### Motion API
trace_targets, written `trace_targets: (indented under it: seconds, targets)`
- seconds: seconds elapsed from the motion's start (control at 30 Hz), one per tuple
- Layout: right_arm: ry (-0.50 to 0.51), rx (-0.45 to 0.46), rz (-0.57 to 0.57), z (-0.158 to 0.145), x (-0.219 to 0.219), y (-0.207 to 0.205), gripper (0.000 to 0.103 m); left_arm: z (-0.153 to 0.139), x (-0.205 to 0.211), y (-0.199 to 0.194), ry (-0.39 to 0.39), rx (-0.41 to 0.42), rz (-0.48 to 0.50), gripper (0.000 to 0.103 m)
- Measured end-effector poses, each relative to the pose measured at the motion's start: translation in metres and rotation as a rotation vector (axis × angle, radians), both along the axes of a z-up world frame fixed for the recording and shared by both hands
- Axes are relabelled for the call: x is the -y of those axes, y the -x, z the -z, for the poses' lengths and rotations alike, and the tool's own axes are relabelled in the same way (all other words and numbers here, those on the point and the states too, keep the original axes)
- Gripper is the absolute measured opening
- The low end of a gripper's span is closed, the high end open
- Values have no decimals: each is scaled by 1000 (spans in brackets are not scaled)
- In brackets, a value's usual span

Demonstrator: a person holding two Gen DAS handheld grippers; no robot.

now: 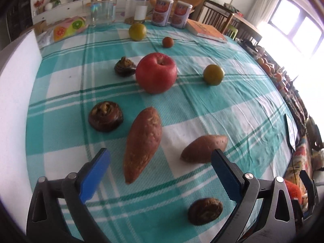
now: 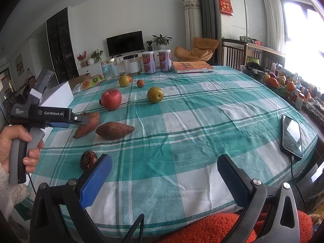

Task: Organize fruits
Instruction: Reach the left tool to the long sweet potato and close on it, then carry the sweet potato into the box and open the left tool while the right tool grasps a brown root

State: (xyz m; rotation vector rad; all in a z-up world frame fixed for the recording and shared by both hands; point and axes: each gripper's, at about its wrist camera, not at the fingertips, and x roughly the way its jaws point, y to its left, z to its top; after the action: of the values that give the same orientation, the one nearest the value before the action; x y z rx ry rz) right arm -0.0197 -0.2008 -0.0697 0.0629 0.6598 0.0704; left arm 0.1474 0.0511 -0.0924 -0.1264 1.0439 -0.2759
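Sweet potato [image 1: 142,141] between left hand-held gripper [image 1: 160,162] fingers (open).

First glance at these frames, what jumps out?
The red apple mid-table on the teal checked tablecloth, with two sweet potatoes lying nearer the camera. The left tool hangs open just short of the longer one. A phone lies at the table's right edge.

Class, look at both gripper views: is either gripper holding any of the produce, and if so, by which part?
Nothing is held. The left gripper hangs open above the long sweet potato, not touching it. The right gripper is open over bare tablecloth.
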Motion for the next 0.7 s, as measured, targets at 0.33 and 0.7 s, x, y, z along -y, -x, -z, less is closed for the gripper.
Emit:
trace_targets:
  seconds: [0.33, 0.7]
  targets:
    - [-12, -10, -1, 0, 2, -1, 103, 24, -10, -24, -4, -40, -55, 96]
    - [-32, -130, -124, 6, -10, -21, 103, 23, -21, -3, -10, -24, -72, 41]
